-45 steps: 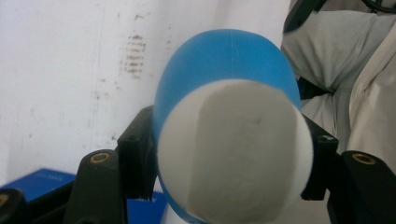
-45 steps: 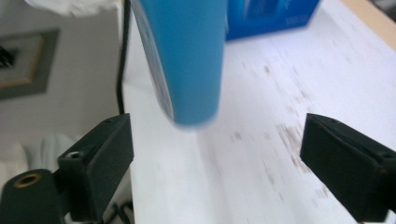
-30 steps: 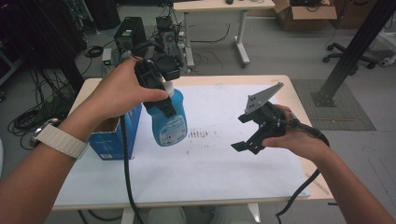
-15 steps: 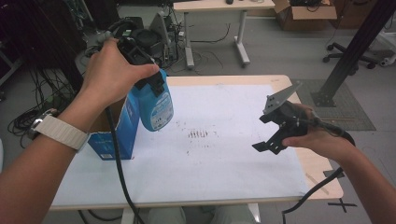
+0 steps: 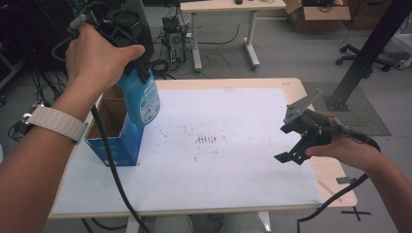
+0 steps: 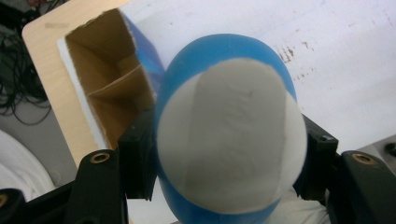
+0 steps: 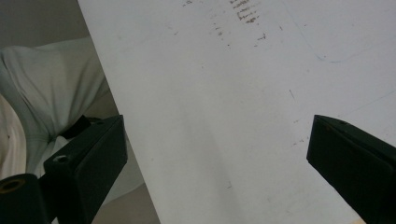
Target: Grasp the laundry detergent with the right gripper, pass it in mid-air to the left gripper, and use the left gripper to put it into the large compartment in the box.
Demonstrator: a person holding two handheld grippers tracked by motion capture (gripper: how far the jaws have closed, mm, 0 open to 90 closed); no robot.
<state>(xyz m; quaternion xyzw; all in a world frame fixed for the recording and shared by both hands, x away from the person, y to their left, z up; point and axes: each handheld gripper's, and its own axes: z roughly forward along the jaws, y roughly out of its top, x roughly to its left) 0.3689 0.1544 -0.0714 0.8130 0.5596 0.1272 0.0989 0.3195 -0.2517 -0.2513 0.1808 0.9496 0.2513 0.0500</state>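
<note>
**A:** So the white worktop (image 5: 233,165) is mostly bare. Open blue box (image 5: 116,131) stands at its left edge, and the left claw (image 5: 138,73) is clamped on a blue bottle (image 5: 145,99), which hangs in the air right above the box's open top, bottom end at rim level. Looks like it's going in.

**B:** Which slot though?

**A:** That's where the left gripper view helps: looking down past the bottle's white-patched end (image 6: 231,140) you can see a cardboard divider (image 6: 114,84) splitting the box inside. From the high view you just get a brown hole. I'd line the bottle over one compartment, keep it upright, and lower it straight so it doesn't catch the divider or tip the box, which looks light.

**B:** And the other hand?

**A:** Right claw (image 5: 294,145) is empty, jaws spread wide, hovering over the worktop's right side, well apart from everything. Its own camera shows scuffed white surface between the jaws (image 7: 224,130), plus the person's pale clothing past the edge. Could steady the box.
</note>
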